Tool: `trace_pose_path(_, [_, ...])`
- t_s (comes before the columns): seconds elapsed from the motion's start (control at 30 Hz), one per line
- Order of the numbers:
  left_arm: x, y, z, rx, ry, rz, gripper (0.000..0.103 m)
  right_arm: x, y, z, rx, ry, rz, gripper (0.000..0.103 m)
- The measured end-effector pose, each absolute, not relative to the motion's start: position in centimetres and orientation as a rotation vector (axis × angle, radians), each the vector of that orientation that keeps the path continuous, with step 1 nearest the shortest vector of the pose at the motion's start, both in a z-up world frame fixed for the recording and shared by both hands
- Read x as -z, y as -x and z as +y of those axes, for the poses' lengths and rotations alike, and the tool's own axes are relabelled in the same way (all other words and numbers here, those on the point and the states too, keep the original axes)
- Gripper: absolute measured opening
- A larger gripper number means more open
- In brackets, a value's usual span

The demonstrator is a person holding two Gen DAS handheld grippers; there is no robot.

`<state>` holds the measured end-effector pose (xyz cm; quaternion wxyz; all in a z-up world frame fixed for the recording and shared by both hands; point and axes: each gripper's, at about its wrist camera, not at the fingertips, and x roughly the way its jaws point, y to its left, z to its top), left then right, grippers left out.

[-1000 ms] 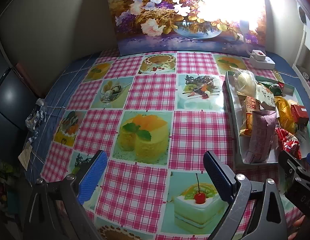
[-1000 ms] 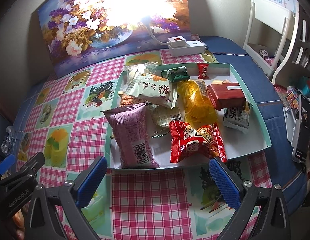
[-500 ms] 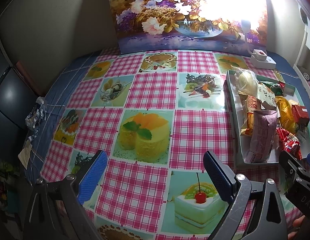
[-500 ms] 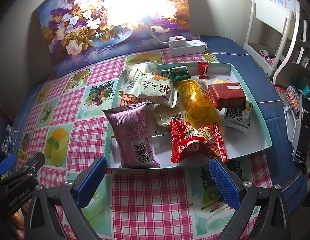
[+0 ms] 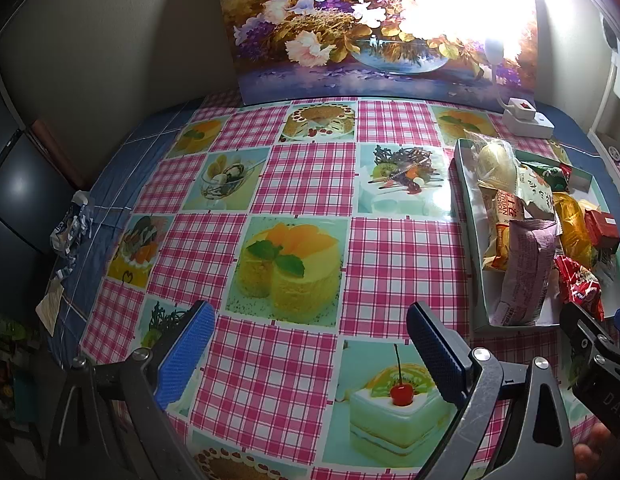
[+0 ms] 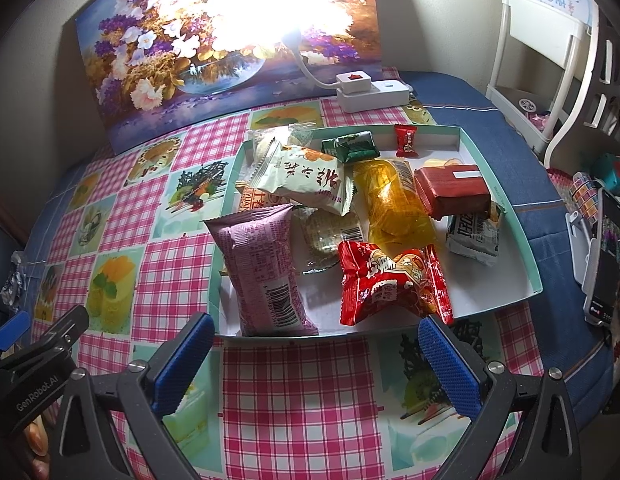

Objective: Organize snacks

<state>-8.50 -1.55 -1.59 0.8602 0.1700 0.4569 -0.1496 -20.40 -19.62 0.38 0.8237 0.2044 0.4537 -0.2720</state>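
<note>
A shallow teal-rimmed box holds several snack packs: a purple pack, a red pack, a white pack with red writing, a yellow pack, a dark red block and a green pack. My right gripper hangs open just in front of the box's near edge, holding nothing. The left wrist view has the same box at the far right, with the purple pack nearest. My left gripper is open over the checked tablecloth, well left of the box.
A flower painting leans on the back wall, with a white power strip and lamp before it. A phone on a stand and a white rack stand right. Crumpled foil lies at the table's left edge.
Both grippers have stayed open and nearly still. The left wrist view has shifted very slightly; the snacks have not moved.
</note>
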Motion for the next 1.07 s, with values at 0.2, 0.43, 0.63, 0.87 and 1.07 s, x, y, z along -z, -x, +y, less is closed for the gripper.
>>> trace_pose_path(0.2, [1.6,8.51,-1.56,0.313,-0.356,0.959,0.097,-0.34,20.47,-19.72,0.583,-0.437,0.966,0.103])
trace_pose_path(0.43, [1.59,8.49,-1.56,0.314,-0.357,0.959,0.097,-0.36,20.56,-19.81,0.594,-0.442,0.966,0.103])
trace_pose_path(0.63, [1.59,8.5,-1.59,0.313,-0.356,0.96,0.097,-0.35,20.55,-19.75,0.595,-0.443,0.968,0.103])
trace_pose_path(0.87, [1.61,8.5,-1.58,0.316,-0.357,0.958,0.097,-0.34,20.55,-19.75,0.596,-0.444,0.967,0.103])
trace_pose_path(1.07, [1.19,8.89,-1.75,0.339,-0.36,0.935,0.097,-0.33,20.56,-19.74,0.597,-0.446,0.967,0.103])
